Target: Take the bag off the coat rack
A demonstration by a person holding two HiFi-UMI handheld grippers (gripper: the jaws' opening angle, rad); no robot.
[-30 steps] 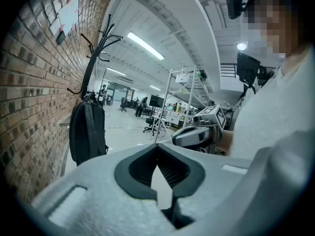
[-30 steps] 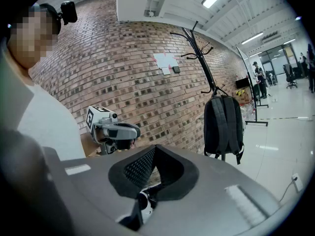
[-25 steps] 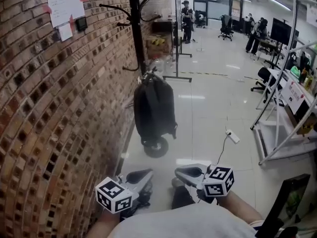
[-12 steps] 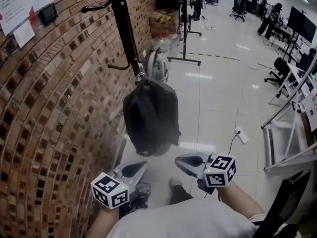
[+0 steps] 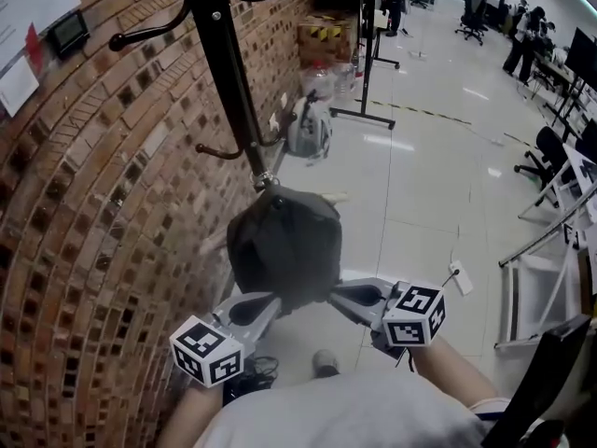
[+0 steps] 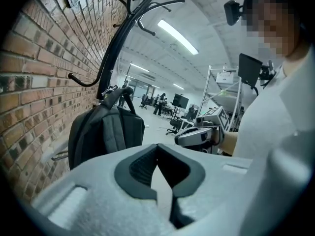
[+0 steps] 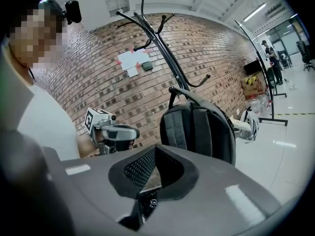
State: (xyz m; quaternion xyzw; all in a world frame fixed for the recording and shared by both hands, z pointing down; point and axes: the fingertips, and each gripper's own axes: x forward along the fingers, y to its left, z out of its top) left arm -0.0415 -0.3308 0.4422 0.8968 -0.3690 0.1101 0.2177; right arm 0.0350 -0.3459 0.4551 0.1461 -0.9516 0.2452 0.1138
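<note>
Left gripper (image 5: 269,302) and right gripper (image 5: 340,293), each with jaws together on nothing, sit near the black bag (image 5: 284,248), which hangs low on the coat rack (image 5: 222,68) by the brick wall (image 5: 93,213); only the gripper views show its padded straps (image 7: 175,128).

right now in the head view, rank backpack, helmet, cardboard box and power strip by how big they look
1. black backpack
2. white helmet and cardboard box: look alike; the box stands farther off
3. white power strip
</note>
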